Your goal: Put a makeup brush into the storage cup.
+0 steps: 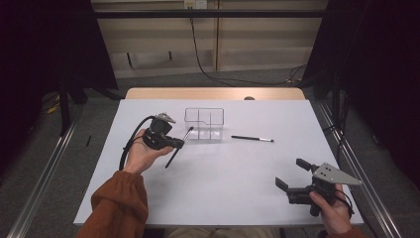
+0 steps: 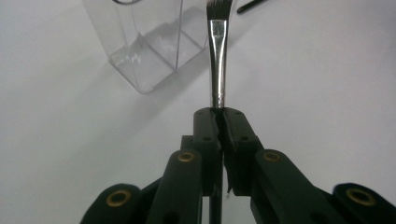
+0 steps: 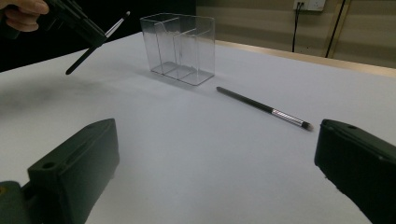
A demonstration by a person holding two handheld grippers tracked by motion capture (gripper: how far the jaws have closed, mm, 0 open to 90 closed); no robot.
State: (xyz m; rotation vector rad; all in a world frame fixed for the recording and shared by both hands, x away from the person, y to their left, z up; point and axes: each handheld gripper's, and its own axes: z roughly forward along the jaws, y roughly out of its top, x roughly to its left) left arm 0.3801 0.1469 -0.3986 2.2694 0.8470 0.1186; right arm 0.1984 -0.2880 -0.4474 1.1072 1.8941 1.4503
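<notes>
Left gripper (image 1: 174, 142) clamped tight on makeup brush (image 2: 218, 56), bristles aimed toward clear divided organizer (image 1: 204, 123) just beyond, probably short of rim. Right gripper (image 1: 292, 174) wide open, empty, well apart. Second brush (image 1: 252, 139) flat beside organizer.
</notes>
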